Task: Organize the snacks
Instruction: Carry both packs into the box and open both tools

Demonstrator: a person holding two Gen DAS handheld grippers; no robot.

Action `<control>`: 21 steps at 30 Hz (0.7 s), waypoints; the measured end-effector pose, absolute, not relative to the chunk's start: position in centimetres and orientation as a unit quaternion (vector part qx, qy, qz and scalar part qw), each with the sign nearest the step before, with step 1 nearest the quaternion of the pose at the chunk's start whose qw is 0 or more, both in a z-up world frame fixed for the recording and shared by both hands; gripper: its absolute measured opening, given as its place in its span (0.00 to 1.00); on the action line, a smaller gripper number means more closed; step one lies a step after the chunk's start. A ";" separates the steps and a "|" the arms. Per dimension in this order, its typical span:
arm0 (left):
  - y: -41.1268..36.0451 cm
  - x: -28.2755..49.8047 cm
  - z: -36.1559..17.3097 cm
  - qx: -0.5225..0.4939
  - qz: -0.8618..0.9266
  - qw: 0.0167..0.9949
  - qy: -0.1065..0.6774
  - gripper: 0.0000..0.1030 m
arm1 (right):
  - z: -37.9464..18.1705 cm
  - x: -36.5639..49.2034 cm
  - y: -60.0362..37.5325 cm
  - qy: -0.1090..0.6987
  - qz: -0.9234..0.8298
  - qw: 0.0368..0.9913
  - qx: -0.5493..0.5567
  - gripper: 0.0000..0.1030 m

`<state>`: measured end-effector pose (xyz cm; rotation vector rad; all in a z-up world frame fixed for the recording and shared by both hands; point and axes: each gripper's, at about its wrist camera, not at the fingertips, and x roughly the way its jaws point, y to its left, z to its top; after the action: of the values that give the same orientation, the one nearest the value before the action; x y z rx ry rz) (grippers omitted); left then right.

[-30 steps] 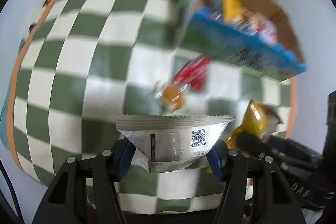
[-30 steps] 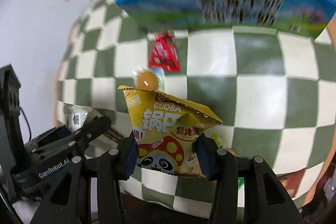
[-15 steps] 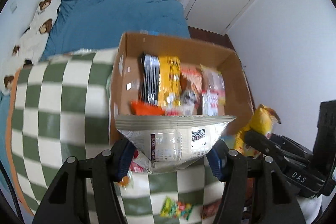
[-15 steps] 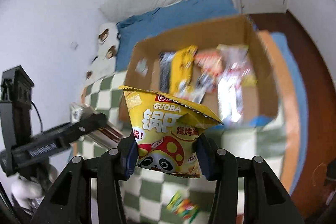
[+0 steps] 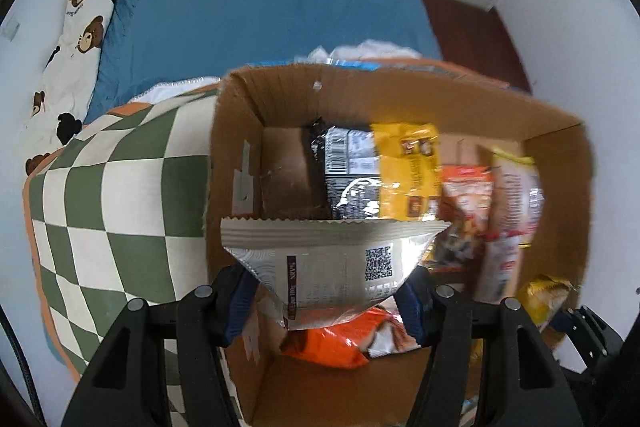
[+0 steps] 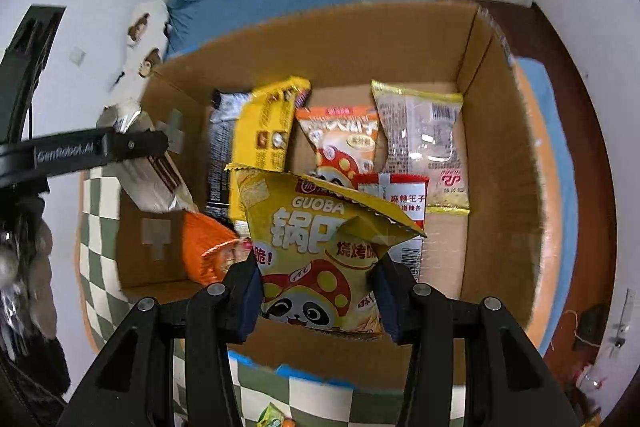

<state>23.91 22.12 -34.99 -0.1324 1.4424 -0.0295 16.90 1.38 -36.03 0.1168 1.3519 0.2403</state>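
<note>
Both grippers now over cardboard box, checkered blanket earlier below; drop looks next. Left gripper clamps silver packet, QR code showing. Right gripper clamps yellow panda packet, crumpled top. Beyond, snacks lined inside box.

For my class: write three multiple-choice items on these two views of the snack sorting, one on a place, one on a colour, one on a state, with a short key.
1. Where do the sorted snacks lie?
A. in the cardboard box
B. on the pillow
C. on the floor

2. What colour is the packet in the right gripper?
A. silver
B. yellow
C. green

3. How is the left gripper?
A. open, holding nothing
B. shut on the orange packet
C. shut on the silver packet

Key: 1 A, packets rest on the box floor; 2 B, the yellow packet sits between its fingers; 3 C, both fingers press the silver packet's sides.
</note>
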 end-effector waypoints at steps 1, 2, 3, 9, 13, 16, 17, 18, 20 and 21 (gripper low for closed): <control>22.1 24.3 -35.7 -0.054 -0.009 0.742 0.668 0.58 | -36.7 16.9 1.5 0.628 0.110 0.768 0.055 0.49; 22.2 24.7 -36.6 -0.049 -0.001 0.735 0.676 0.58 | -37.6 17.2 1.7 0.641 0.113 0.758 0.050 0.49; 22.3 24.9 -37.2 -0.049 0.003 0.730 0.682 0.59 | -38.8 17.5 2.2 0.654 0.116 0.746 0.045 0.50; 23.2 24.9 -38.5 -0.092 -0.019 0.731 0.676 0.80 | -42.5 18.4 2.9 0.689 0.113 0.714 0.046 0.78; 23.0 24.2 -38.3 -0.091 -0.021 0.740 0.667 0.87 | -42.7 18.4 2.5 0.687 0.112 0.716 0.054 0.90; 22.9 23.5 -37.8 -0.091 -0.018 0.748 0.657 0.87 | -42.2 18.3 1.9 0.678 0.105 0.725 0.057 0.90; 22.9 23.1 -37.5 -0.087 -0.016 0.754 0.651 0.87 | -42.1 18.2 1.7 0.676 0.103 0.728 0.058 0.90; 22.5 22.9 -37.0 -0.084 -0.016 0.758 0.646 0.88 | -41.9 18.1 1.5 0.672 0.102 0.731 0.059 0.90; 22.1 21.9 -36.3 -0.077 -0.018 0.770 0.634 0.88 | -41.3 17.8 1.0 0.664 0.098 0.739 0.061 0.90; 21.8 21.4 -35.9 -0.077 -0.021 0.774 0.628 0.88 | -41.0 17.6 0.8 0.658 0.094 0.745 0.060 0.90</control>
<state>21.35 21.82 -35.91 -0.1678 1.3588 -0.0452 17.56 0.79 -41.02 0.1310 1.4403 0.2062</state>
